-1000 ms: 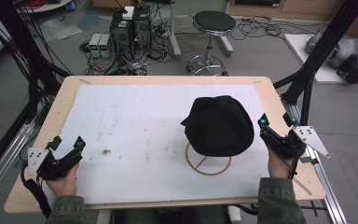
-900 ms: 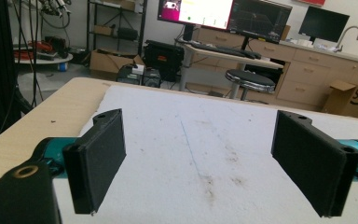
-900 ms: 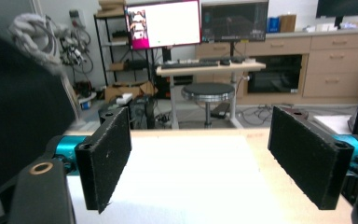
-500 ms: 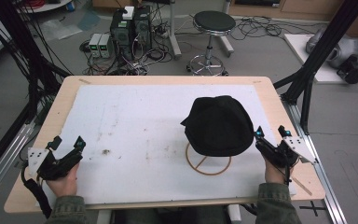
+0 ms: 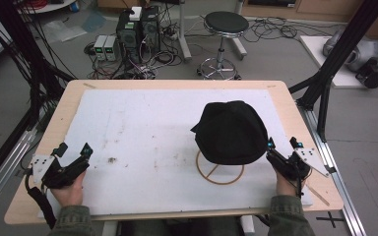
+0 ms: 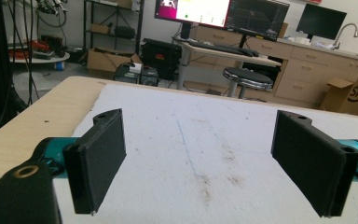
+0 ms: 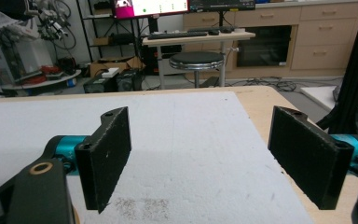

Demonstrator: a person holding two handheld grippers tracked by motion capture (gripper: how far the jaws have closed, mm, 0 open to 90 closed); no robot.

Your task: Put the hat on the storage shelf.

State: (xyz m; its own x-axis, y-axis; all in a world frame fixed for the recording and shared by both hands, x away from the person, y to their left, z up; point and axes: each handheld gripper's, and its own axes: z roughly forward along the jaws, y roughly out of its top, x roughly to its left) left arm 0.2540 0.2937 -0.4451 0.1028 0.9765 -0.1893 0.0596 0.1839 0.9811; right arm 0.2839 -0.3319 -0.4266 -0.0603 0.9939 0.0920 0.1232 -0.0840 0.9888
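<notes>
From above, the cap [image 5: 232, 132] sits on its ring stand [image 5: 220, 171], your right gripper [image 5: 280, 151] just beside it, wide open, empty. In the right gripper view, turn toward the cap before closing. The left gripper [image 6: 200, 163] is open, holding nothing.

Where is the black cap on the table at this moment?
In the high view, the black cap sits on the right half of the white mat, over a wooden ring, just left of the right gripper.

A black cap [image 5: 232, 132] sits on the right side of the white mat, on top of what looks like a thin wooden ring [image 5: 220, 173], hiding its far part.
</notes>
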